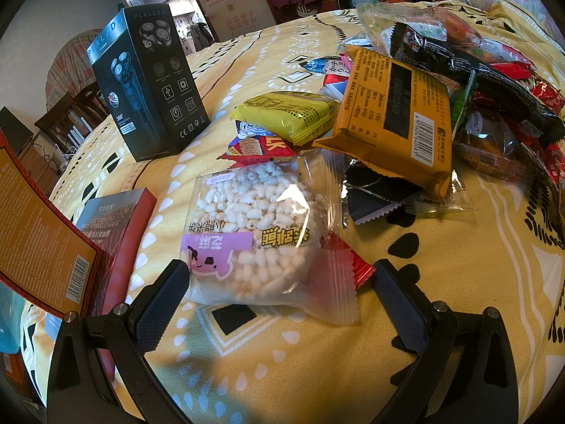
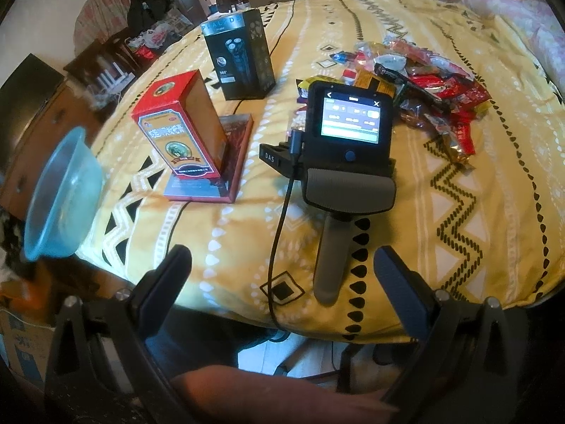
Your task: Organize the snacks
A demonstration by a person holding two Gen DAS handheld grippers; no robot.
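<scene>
On the yellow patterned surface [image 1: 441, 282], the left gripper [image 1: 279, 282] straddles a puffed-rice cake packet [image 1: 254, 233] with jaws wide and empty, where slippery film could slide free; the right gripper [image 2: 282, 272] hangs open, holding nothing.

Warm, dim indoor light, heavy fisheye bending.
Glare on clear puffed-rice cake wrapper [image 1: 254, 226]; black vignetted corners; soft, blurred edges, especially lower right-wrist view.
</scene>
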